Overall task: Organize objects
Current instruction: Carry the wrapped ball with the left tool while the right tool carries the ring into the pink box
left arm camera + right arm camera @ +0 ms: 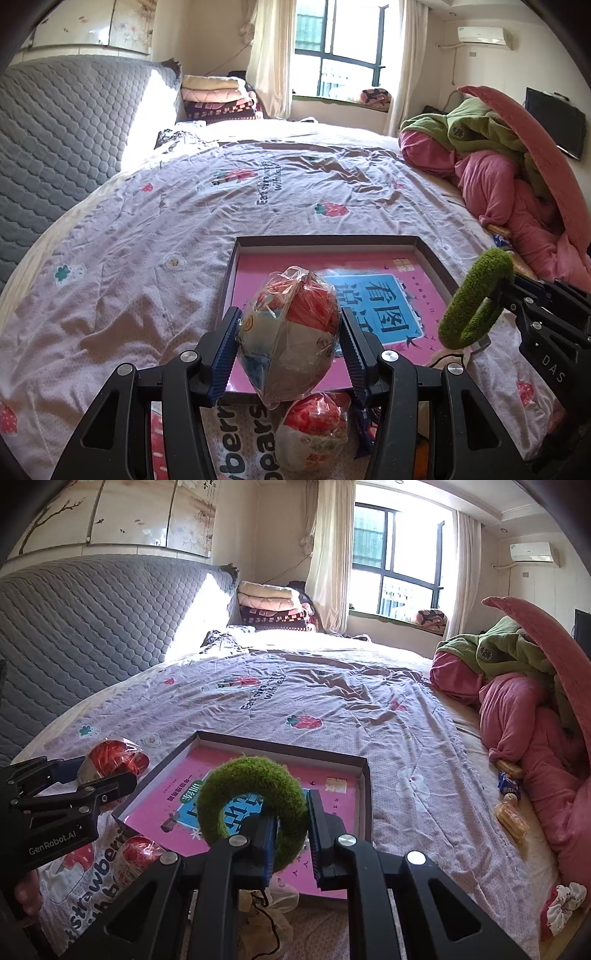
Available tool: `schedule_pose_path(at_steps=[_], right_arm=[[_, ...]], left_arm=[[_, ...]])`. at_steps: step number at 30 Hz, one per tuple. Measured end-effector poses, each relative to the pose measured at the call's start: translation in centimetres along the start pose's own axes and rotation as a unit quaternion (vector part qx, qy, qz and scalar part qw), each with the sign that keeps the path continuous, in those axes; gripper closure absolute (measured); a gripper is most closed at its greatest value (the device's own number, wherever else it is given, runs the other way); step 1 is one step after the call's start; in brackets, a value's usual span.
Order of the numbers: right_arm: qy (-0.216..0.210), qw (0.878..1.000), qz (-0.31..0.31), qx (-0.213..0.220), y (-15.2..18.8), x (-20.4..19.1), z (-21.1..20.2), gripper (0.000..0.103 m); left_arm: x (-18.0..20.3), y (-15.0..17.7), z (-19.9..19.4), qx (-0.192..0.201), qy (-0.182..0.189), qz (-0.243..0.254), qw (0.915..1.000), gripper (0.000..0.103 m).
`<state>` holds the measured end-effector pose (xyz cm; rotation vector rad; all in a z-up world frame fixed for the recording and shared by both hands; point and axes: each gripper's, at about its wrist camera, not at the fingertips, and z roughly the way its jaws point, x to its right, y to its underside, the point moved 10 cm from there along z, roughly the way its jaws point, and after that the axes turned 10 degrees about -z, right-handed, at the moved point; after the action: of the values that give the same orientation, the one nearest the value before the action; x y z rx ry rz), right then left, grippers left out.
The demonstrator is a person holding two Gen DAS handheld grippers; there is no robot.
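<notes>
Gripping wrapped ball (291,332) w/ left tongs (290,350); right tongs (291,834) (green ring (255,808)).

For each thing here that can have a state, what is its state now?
left gripper: shut on wrapped ball
wrapped ball: held above box edge
right gripper: shut on green ring
green ring: held over box
box: open, lidless
second wrapped ball: lying on bed
</notes>
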<state>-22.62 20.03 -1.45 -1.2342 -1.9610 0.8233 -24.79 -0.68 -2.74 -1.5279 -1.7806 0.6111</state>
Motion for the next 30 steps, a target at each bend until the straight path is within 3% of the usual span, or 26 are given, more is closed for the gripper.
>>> schedule_pose_path(at_steps=[18, 30], right_arm=[[-0.014, 0.997, 0.024, -0.071, 3.3, 2.1, 7.6, 0.087], [-0.016, 0.992, 0.043, -0.119, 5.9, 2.8, 10.3, 0.087]], left_arm=[[-0.5, 1.2, 7.7, -0.060, -0.023, 0.011, 0.9978, 0.049], [-0.8, 2.3, 10.2, -0.091, -0.032, 0.018, 0.9952, 0.049]])
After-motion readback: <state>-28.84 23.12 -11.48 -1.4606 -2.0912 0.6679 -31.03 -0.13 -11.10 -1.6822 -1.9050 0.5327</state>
